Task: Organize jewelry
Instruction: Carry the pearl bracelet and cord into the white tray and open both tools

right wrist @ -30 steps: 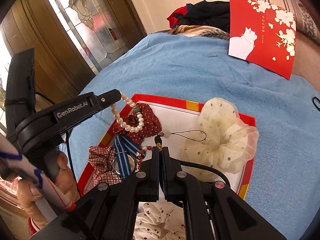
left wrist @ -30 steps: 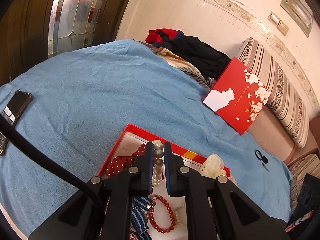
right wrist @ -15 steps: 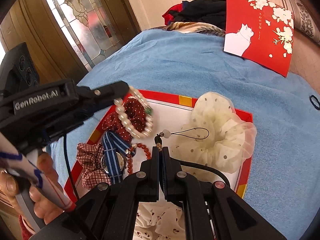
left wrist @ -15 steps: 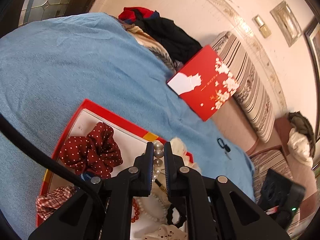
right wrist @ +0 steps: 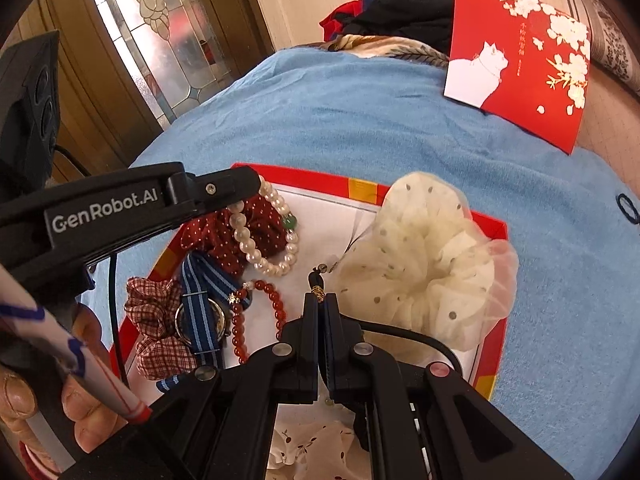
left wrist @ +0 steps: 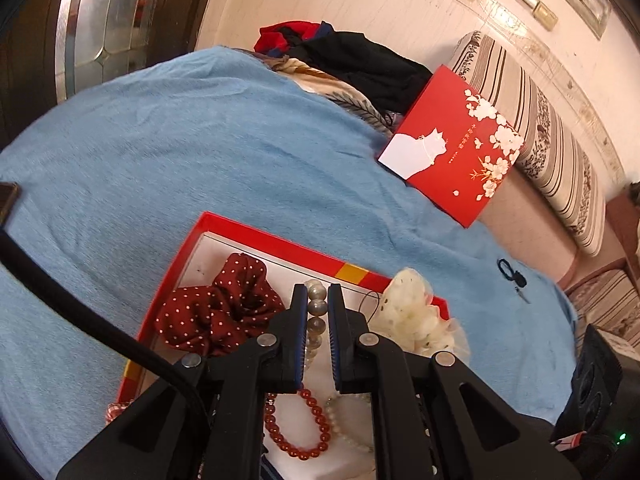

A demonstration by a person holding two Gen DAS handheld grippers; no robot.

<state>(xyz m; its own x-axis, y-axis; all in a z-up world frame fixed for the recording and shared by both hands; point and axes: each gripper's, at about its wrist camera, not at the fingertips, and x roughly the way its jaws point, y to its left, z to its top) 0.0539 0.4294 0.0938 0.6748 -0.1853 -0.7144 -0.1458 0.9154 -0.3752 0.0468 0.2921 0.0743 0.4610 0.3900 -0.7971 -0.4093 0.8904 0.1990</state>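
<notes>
A soft blue blanket covers the bed. On it sits a red tray — the landmark here. Behind the tray a red box lid with a white cat leans by a striped pillow, with a glass door to the left. The left gripper has its fingers clenched on a pearl bracelet, which hangs over the tray. The right gripper pinches a thin black cord — also over the tray.
</notes>
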